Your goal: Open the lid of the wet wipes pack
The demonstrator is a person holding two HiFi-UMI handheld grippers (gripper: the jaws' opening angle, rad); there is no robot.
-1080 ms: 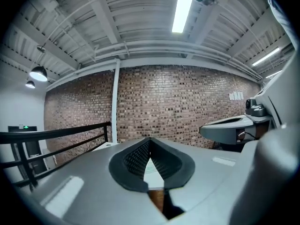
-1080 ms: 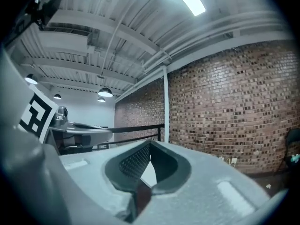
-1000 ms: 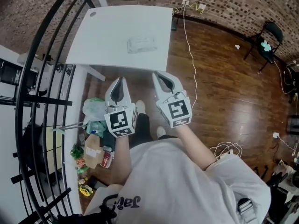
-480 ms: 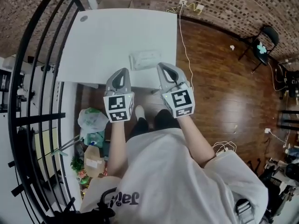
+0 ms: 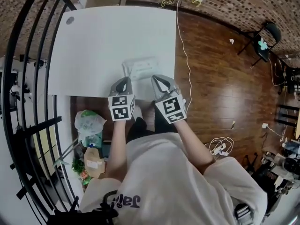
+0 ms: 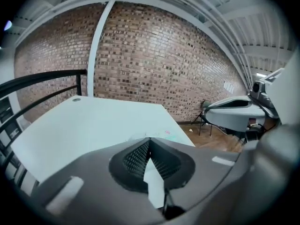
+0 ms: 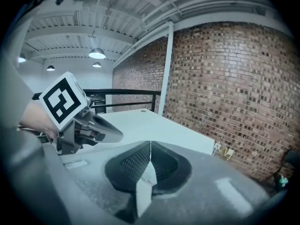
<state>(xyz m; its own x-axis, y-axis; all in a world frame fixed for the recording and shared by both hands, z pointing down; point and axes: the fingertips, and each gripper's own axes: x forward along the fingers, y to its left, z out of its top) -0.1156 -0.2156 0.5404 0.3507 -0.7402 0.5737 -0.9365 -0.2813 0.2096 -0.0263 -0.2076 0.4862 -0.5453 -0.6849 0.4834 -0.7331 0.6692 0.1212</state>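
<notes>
While both tools hover at the table's near edge, layout as I see it: white rectangular tabletop (image 5: 93, 41), set against a red-brown brick wall (image 5: 234, 3), on a dark wood plank floor (image 5: 211, 78). A black metal railing (image 5: 28, 78) runs along the table's left side. A white cable (image 5: 185, 55) trails from the wall down the floor beside the table's right edge. A black folding chair (image 5: 266, 41) stands well apart at the far right. There's clutter on the floor below the table's left corner, including a green plastic bag (image 5: 89, 122).

The pale rectangular wet wipes pack (image 5: 140, 68) lies flat near the table's front edge, towards its right side. The lid detail is too small to read.

The left gripper (image 5: 123, 80) and right gripper (image 5: 156, 78) sit side by side, tips just at the pack's near edge. I can't tell whether they touch it. Both have jaws pressed together with nothing pinched. The gripper bodies cover the table edge in front of the pack.
</notes>
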